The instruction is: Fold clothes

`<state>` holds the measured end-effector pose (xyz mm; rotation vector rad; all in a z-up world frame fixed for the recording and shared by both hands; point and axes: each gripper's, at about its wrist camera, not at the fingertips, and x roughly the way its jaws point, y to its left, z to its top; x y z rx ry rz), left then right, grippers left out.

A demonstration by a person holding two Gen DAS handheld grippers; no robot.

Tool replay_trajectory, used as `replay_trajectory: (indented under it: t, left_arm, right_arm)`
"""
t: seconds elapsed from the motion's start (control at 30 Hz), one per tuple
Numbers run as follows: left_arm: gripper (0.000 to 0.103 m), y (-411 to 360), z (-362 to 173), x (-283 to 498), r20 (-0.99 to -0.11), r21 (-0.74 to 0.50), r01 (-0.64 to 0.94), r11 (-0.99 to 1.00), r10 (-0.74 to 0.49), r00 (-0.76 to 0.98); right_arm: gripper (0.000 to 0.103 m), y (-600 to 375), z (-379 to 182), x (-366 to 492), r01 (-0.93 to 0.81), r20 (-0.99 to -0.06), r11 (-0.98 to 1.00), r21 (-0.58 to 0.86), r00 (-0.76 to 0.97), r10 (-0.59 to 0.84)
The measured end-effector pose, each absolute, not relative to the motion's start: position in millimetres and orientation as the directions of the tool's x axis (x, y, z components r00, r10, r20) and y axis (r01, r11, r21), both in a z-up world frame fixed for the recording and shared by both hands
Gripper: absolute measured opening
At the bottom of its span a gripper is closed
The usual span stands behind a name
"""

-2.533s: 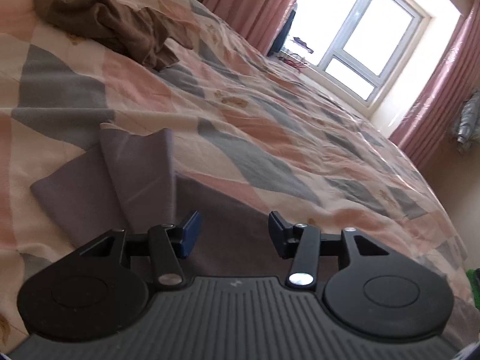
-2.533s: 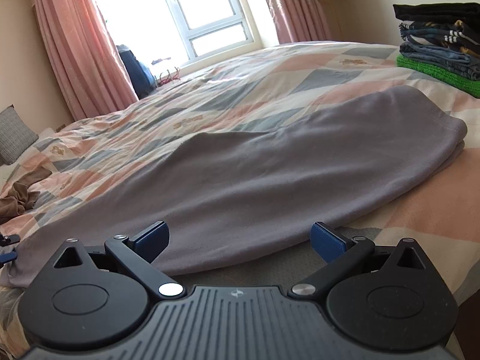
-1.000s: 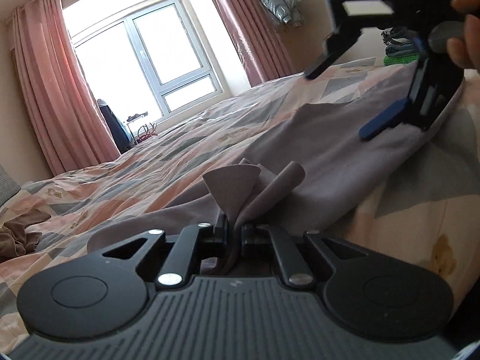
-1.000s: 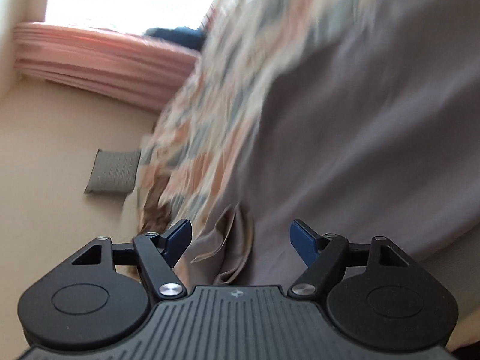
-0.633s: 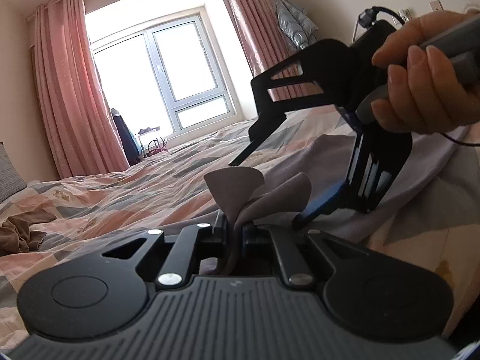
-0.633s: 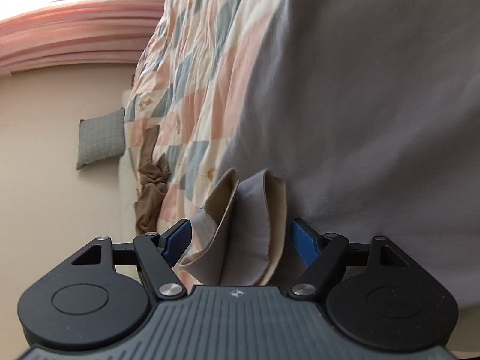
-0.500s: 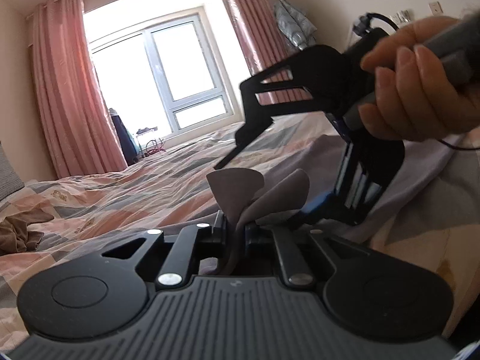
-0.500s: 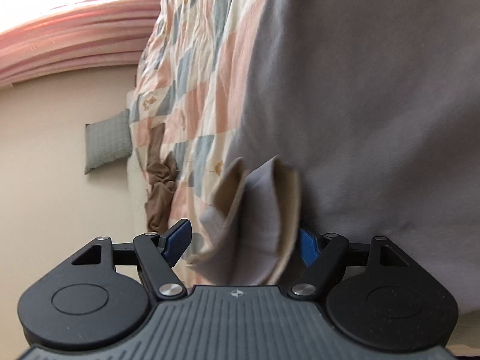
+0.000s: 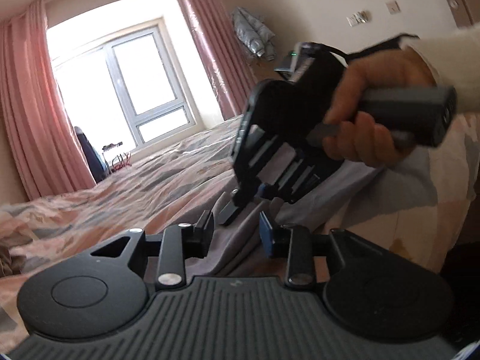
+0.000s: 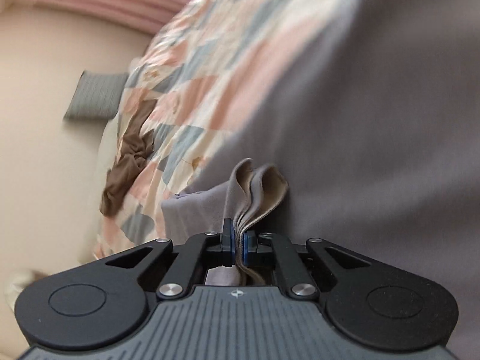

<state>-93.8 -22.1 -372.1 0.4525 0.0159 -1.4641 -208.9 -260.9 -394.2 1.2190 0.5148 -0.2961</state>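
A grey-lilac garment [image 10: 375, 105] lies spread over the patchwork bedspread [image 10: 207, 69]. Its bunched, folded corner [image 10: 258, 189] stands up out of my right gripper [image 10: 238, 246], which is shut on it. In the left wrist view my left gripper [image 9: 237, 234] is open, with the grey-lilac garment [image 9: 354, 189] running loose between and under its fingers. The right gripper [image 9: 244, 201], held by a hand [image 9: 360, 126], points down at the cloth just beyond the left fingertips.
A crumpled brown garment [image 10: 129, 156] lies near the bed's far edge, below a grey pillow [image 10: 96, 99]. A bright window [image 9: 135, 90] with pink curtains [image 9: 36, 120] stands behind the bedspread [image 9: 150, 186]. A silver jacket [image 9: 252, 36] hangs on the wall.
My left gripper has opened and let go of the bunched corner. My right gripper has shut on that same corner.
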Motion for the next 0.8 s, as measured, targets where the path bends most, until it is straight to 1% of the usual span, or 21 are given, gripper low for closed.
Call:
replay_trajectory:
  t: [0.13,0.23,0.3,0.4,0.5,0.8]
  left_arm:
    - [0.031,-28,-338,-54,-0.307,0.07,0.995,0.077,-0.947,0.095]
    - [0.031,-50,-325,-27,-0.387,-0.061,0.995,0.072,-0.921,0.043]
    - [0.03,-70,-325,-18,-0.444,-0.115,0.991,0.066,-0.896,0.008]
    - [0.03,-100,-329,-15,-0.512,-0.14,0.989,0.038,-0.858,-0.039]
    - [0.03,-112,-342,-41,-0.555,-0.133,0.991,0.0,-0.829,-0.075]
    - [0.03,-155,-353,-89,-0.583,-0.088,0.991,-0.101,-0.801,-0.134]
  right_arm:
    - [0.005,-276,-366,-249,0.51,-0.533,0.384,0.769,0.844,-0.054]
    - [0.005,-291,-351,-293,0.555,-0.553,0.376,0.742,0.824,-0.126]
    - [0.005,-300,-346,-322,0.594,-0.579,0.361,0.719,0.799,-0.162]
    - [0.005,-310,-342,-362,0.655,-0.624,0.331,0.679,0.753,-0.209]
    - [0.005,-321,-342,-399,0.709,-0.663,0.304,0.637,0.704,-0.254]
    - [0.005,-354,-344,-492,0.788,-0.698,0.234,0.57,0.614,-0.368]
